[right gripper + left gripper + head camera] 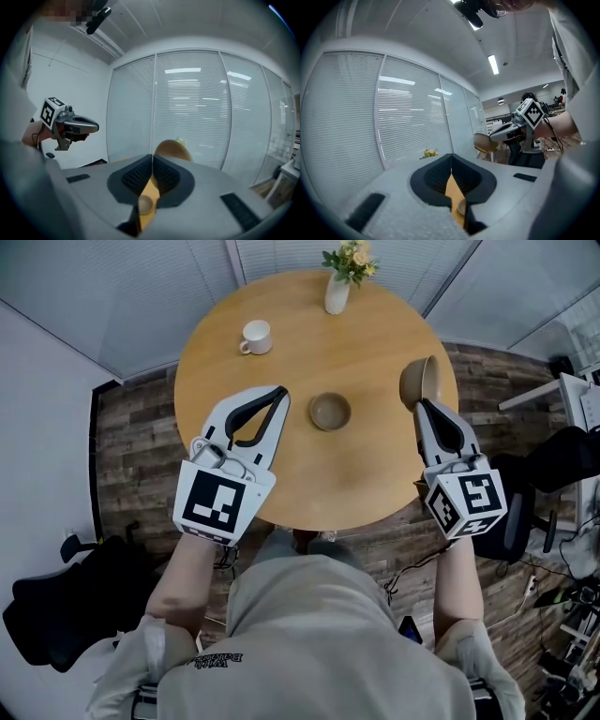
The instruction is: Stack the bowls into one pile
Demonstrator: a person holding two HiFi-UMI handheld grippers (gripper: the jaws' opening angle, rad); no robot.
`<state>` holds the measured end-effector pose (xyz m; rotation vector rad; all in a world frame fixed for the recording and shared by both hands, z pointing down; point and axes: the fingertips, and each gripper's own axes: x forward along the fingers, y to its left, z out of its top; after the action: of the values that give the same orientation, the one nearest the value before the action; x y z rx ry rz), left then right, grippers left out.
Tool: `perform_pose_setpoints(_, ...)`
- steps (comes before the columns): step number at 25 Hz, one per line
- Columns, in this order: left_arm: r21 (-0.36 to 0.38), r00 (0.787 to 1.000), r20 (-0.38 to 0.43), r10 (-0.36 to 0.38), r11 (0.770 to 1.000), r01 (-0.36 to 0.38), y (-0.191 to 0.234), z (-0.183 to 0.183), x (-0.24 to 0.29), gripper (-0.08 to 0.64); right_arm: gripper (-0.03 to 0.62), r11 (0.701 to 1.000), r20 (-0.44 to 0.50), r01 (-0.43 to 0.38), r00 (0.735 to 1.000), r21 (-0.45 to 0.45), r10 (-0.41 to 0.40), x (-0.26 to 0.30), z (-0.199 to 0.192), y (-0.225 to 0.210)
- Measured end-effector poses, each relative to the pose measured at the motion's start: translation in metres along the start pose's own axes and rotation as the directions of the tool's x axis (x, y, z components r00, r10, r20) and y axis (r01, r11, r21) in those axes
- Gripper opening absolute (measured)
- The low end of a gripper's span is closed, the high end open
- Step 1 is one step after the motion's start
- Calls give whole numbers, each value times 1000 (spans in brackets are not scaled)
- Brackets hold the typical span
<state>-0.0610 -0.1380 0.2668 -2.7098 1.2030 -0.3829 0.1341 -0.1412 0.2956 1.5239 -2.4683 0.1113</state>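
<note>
At R tool (423, 405) tip, bowl (419, 381) clamped, tilted.

an office meeting room — glass partition walls (201, 108) hung with slatted blinds, ceiling strip lights (492, 64), a round wooden table (366, 474), black swivel chairs (56, 606) and loose cables (417, 566) on wood-look flooring (131, 437).

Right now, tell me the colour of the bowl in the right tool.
Tan-brown; the bowl shows best in the head view.
</note>
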Motion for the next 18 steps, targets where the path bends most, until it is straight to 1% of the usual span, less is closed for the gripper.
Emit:
perform_pose_setpoints(12, -16, 999, -39, -25, 1000, 25, 2, -22, 22, 23, 32, 995, -81, -91, 993, -43, 88, 40, -18, 26)
perform_pose_setpoints(18, -36, 994, -94, -53, 998, 50, -1, -49, 34, 23, 32, 986, -186, -132, 976, -97, 113, 63, -41, 40)
